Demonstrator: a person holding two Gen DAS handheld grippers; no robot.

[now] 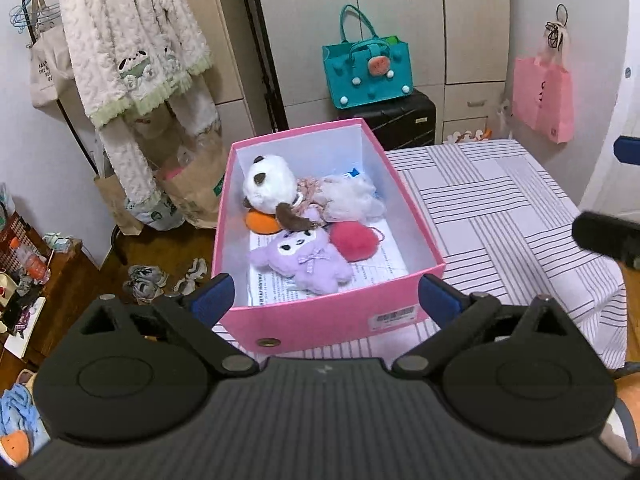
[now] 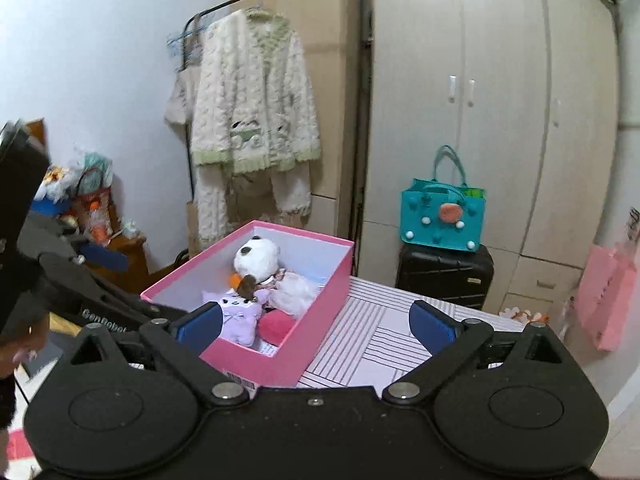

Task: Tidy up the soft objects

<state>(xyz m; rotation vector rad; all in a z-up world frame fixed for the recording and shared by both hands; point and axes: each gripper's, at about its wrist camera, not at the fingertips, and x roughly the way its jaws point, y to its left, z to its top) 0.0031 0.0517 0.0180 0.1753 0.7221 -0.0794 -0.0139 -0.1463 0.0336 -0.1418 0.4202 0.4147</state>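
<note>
A pink box (image 1: 332,320) stands on the striped table (image 1: 500,216). It holds a white panda plush (image 1: 268,180), a purple plush (image 1: 304,256), a red pom-pom (image 1: 354,240), an orange ball (image 1: 260,222) and a white fluffy toy (image 1: 352,196). My left gripper (image 1: 326,300) is open and empty, hovering over the box's near wall. My right gripper (image 2: 316,324) is open and empty, above the box (image 2: 316,320) and table (image 2: 380,340). The panda (image 2: 256,258), purple plush (image 2: 240,316) and pom-pom (image 2: 276,326) show there too.
A teal felt bag (image 1: 366,68) sits on a black suitcase (image 1: 396,120) behind the table. A clothes rack with a fluffy white garment (image 1: 132,52) stands at left. Paper bags (image 1: 192,188), shoes (image 1: 146,280) and a cluttered side table (image 1: 32,276) are at left. A pink bag (image 1: 544,96) hangs at right.
</note>
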